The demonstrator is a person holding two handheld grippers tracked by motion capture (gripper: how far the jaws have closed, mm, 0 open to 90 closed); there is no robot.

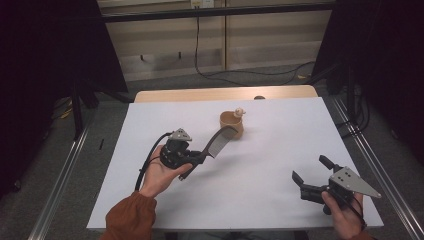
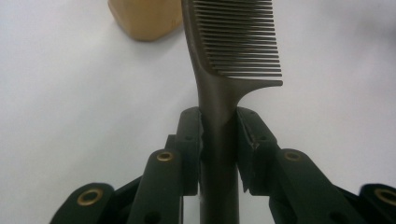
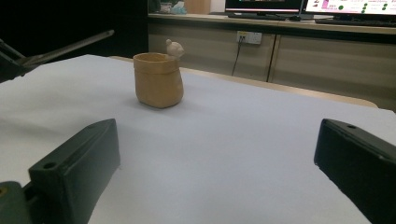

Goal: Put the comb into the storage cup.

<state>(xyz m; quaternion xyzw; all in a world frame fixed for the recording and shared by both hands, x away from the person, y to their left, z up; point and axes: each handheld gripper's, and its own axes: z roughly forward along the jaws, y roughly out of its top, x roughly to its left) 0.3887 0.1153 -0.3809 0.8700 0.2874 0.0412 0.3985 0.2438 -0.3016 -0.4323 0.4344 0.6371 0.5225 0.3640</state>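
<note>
Left gripper (image 1: 200, 159): black body, grey three-cornered plate on top on the side away from the cup (image 1: 232, 124), black cable looping from its rear. In the left gripper view, its black jaws are built of jointed links carrying brass-coloured rivet eyelets; the pads (image 2: 189, 140) are flat and matt. Left sleeve (image 1: 131, 217): rust-orange knit, ribbed cuff. Right gripper (image 1: 312, 175): black, blocky jaws, larger grey three-cornered plate with small screws, on the side far from the cup.
</note>
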